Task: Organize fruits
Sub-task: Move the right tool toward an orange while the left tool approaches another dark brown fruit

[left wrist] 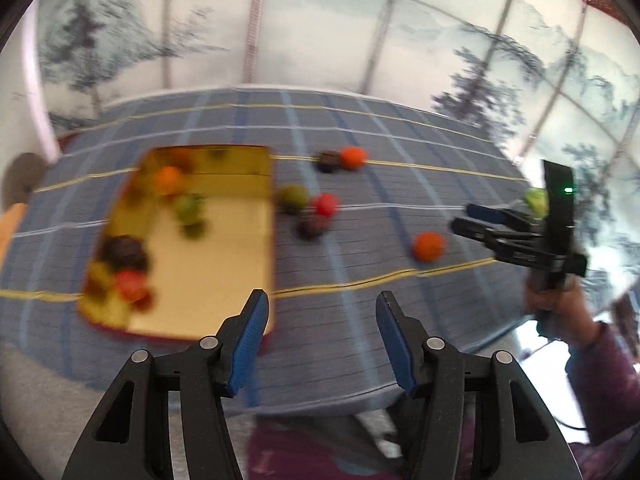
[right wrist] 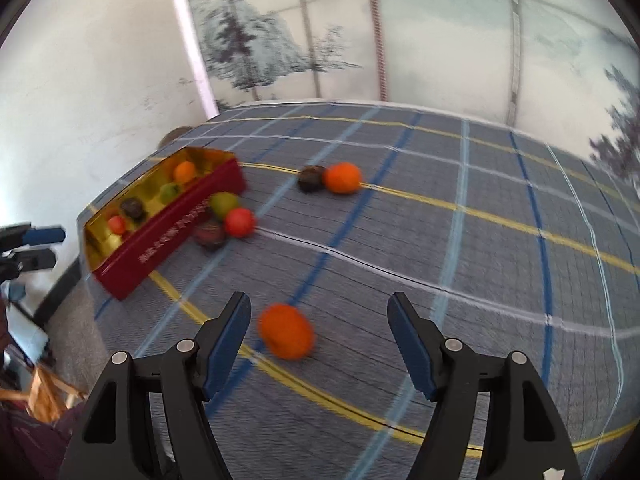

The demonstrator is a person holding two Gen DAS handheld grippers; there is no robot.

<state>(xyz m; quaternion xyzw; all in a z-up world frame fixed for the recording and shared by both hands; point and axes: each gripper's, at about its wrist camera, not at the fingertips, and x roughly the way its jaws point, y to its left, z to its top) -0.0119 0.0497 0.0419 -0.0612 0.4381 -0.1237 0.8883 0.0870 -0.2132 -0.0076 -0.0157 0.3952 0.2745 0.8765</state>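
Left wrist view: left gripper spread, empty, above the cloth just right of the box. Right gripper spread beyond the orange fruit.

Right wrist view: right gripper spread; orange fruit lies between the fingers, untouched. Likely light, round, prone to rolling; grasp across its widest middle.

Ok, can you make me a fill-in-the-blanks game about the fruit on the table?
1. The box is red outside and ____ inside.
2. The fruit nearest the right hand-held gripper is an ____ one.
3. Both the right one and the left hand-held gripper are holding ____.
4. The tablecloth has a ____ pattern of lines.

Missing words: gold; orange; nothing; checked
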